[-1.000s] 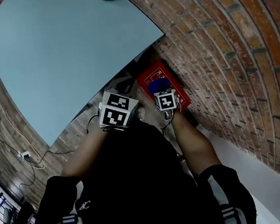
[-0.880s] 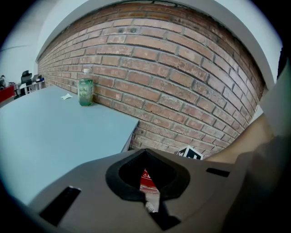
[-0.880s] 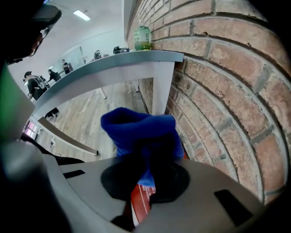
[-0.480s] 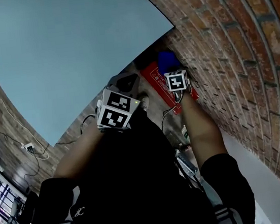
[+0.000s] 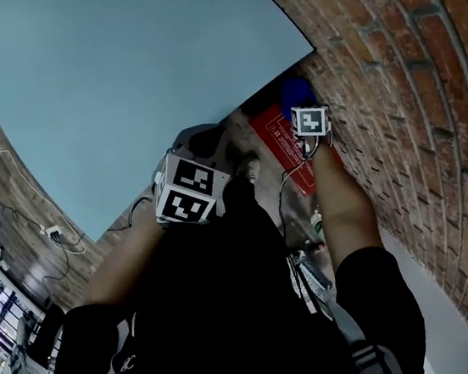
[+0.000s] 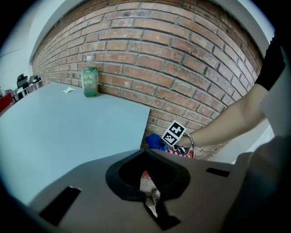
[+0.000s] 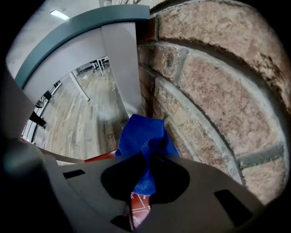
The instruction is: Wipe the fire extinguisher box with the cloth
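Note:
The red fire extinguisher box lies on the floor against the brick wall, below the table's edge. My right gripper is shut on a blue cloth and holds it at the box's far end, close to the wall. In the right gripper view the blue cloth bunches out past the right gripper, with the red box showing beneath. My left gripper hangs shut and empty to the left of the box. From the left gripper view, the cloth and box sit ahead.
A light blue table overhangs the box's far end; its grey leg stands right by the cloth. The brick wall runs along the right. A green bottle stands on the table by the wall. Cables trail on the wooden floor.
My right gripper has carried the blue cloth along the box from its middle to the far end by the wall and table edge. The left gripper has stayed about where it was.

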